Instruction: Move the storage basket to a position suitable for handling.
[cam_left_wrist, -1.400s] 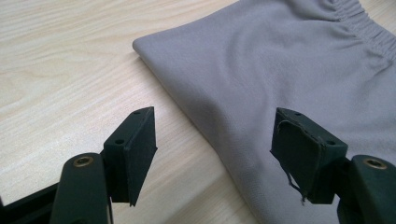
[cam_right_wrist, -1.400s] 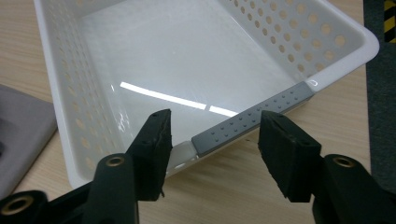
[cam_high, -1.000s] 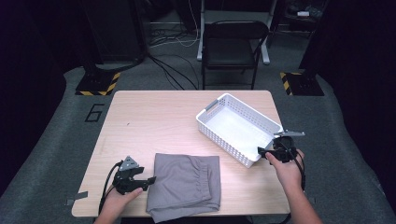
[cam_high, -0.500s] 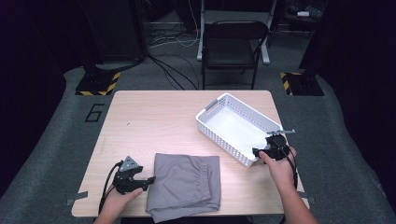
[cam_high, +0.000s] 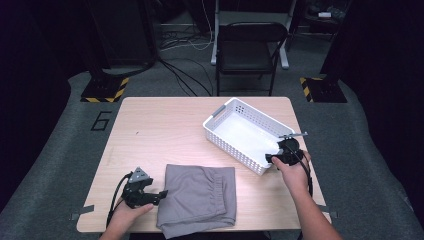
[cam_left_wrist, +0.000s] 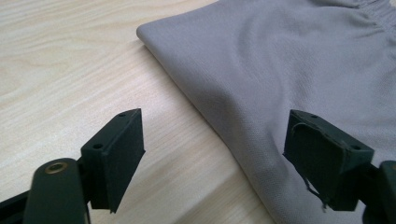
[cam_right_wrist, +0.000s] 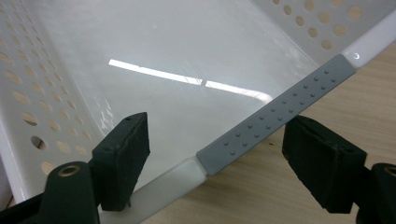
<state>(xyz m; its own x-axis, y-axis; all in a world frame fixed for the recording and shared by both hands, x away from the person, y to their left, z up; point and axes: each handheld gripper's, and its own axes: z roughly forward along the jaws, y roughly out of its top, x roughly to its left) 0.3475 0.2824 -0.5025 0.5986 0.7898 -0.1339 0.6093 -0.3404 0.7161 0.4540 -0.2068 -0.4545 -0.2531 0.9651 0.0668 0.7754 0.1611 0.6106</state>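
Observation:
A folded grey cloth (cam_high: 200, 197) (cam_left_wrist: 289, 60) lies at the table's front edge. My left gripper (cam_high: 162, 194) (cam_left_wrist: 215, 140) rests at the cloth's left edge, open, its jaws having just been opening; that edge runs between them untouched. A white perforated basket (cam_high: 230, 150) (cam_right_wrist: 163, 42) sits empty at the right. My right gripper (cam_high: 270, 159) (cam_right_wrist: 217, 140) straddles the basket's near end, one jaw inside and one outside. Its jaws have just been closing, and the grey grip strip (cam_right_wrist: 280, 116) of the rim lies between them, with the pads clear of it.
The wooden table (cam_high: 160, 130) carries the cloth and the basket. A second grey handle (cam_high: 218, 111) marks the basket's far end. A black chair (cam_high: 250, 50) stands behind the table, with cables on the floor.
The right gripper has moved left from beside the basket to its near rim. The left gripper has stayed in place by the cloth.

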